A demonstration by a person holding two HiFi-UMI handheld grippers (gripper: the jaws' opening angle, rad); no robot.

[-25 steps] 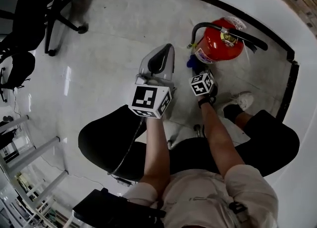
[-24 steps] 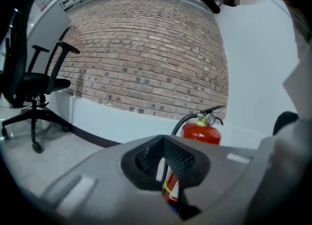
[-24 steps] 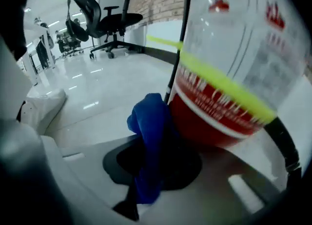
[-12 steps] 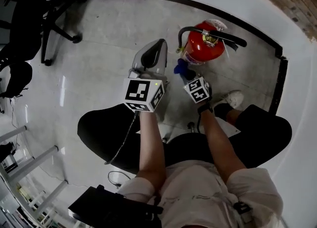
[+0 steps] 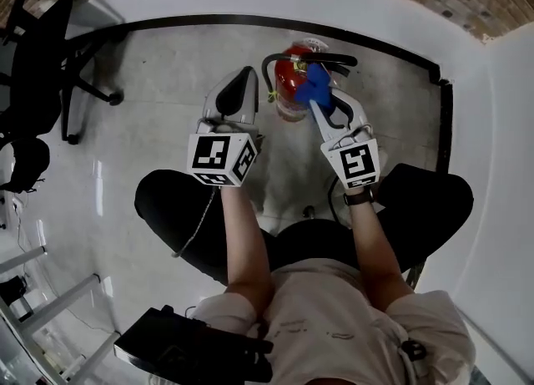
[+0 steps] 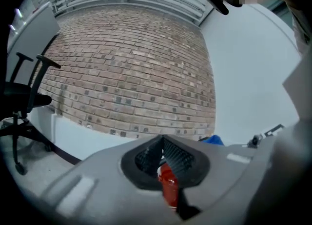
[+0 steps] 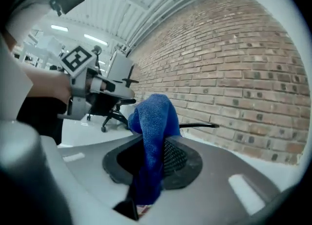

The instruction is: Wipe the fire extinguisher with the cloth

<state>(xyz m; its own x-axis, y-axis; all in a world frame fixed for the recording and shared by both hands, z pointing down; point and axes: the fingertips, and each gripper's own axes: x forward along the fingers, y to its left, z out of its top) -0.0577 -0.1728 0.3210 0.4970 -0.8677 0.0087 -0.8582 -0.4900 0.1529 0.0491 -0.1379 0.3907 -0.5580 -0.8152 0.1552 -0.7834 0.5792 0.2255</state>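
Holding the blue cloth at the top of the fire extinguisher

A brick wall rises behind the pale floor. A black office chair stands well off to my left, and the red extinguisher stands near the wall's foot. My right gripper is clamped on the cloth, which hides the valve's right side, so I cannot tell whether it touches. My left gripper, tips together and empty, hangs just beside the cylinder. Its own view shows only a red sliver past the pads.
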